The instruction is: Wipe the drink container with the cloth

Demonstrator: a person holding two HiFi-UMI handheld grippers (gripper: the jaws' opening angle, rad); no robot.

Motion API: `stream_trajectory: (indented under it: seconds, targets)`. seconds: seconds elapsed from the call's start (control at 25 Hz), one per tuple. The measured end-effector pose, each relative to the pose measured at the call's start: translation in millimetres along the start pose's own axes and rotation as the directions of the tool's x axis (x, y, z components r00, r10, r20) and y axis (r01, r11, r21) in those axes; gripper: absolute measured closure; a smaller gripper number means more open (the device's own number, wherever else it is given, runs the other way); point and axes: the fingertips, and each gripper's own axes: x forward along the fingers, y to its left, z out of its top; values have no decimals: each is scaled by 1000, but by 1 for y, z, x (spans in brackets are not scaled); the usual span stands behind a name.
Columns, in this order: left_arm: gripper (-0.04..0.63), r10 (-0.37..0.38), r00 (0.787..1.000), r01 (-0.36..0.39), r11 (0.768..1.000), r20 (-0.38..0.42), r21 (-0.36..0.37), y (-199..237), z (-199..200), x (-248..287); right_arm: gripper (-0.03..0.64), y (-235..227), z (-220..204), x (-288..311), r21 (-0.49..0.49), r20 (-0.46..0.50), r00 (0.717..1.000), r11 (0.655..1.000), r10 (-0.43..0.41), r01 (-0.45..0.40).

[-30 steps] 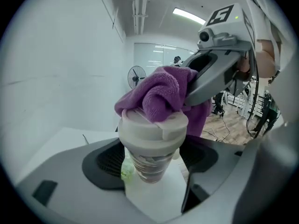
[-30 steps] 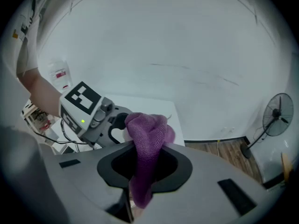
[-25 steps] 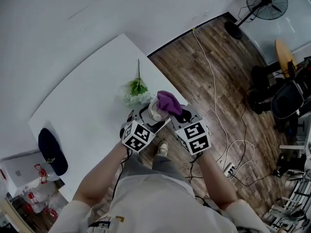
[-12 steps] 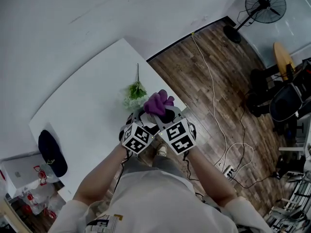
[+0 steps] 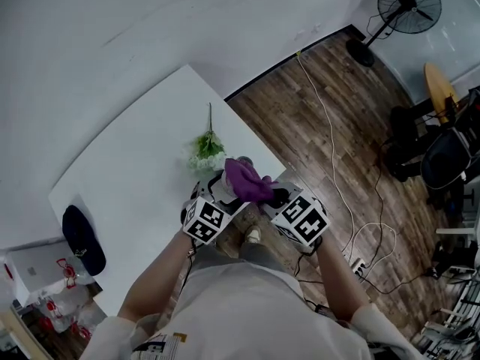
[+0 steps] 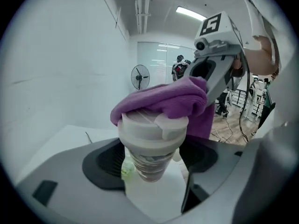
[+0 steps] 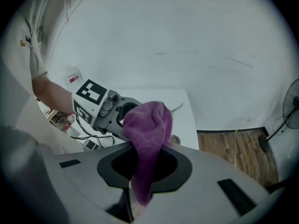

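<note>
While our left gripper point(image 5: 218, 189) pinches the drink container point(image 6: 150, 148), our right gripper point(image 5: 271, 196) clamps the purple cloth point(image 7: 147, 136) over its lid point(image 6: 148, 125); the cup print is too blurred to read.

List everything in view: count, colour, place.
table: 1, white, centre
floor: 1, brown wood, right of table
flowers: 1 bunch, green and white, on table
cap: 1, dark, on table, lower left
fan: 1, black, on floor, top right
cable: 1, pale, along floor
cup: 1, pale lid, in left claw
cloth: 1, purple, draped over cup lid
left claw: 1, grey, shut on cup
right claw: 1, grey, shut on cloth
</note>
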Motion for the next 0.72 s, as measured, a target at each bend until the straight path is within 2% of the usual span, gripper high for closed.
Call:
stream_trajectory:
  seconds: [0.2,0.36,0.44,0.6,0.68,0.72]
  targets:
    - [216,7,1000,-7,1000,-15,-13,-2,0,-2,529,-42,-32,-23,136,25,995,986,-96,92]
    - [216,34,999,-35,999,-22,-35,2,0,-2,529,-60,-24,-34,223,125,990,974,-59,29]
    - [216,42,999,-43,998,-29,-38,2,1,-1,529,-79,-19,-46,251,159,981,966,-109,67]
    - [216,58,998,-59,998,-34,-32,1,6,-3,529,-113,-2,-81,217,252,929,952,-269,217]
    - [216,65,997,-66,997,-43,-33,1,7,-4,529,-115,9,-91,176,313,914,961,-258,211]
    - [216,67,997,-68,997,-46,-32,2,8,-5,529,-112,12,-92,144,326,917,970,-231,194]
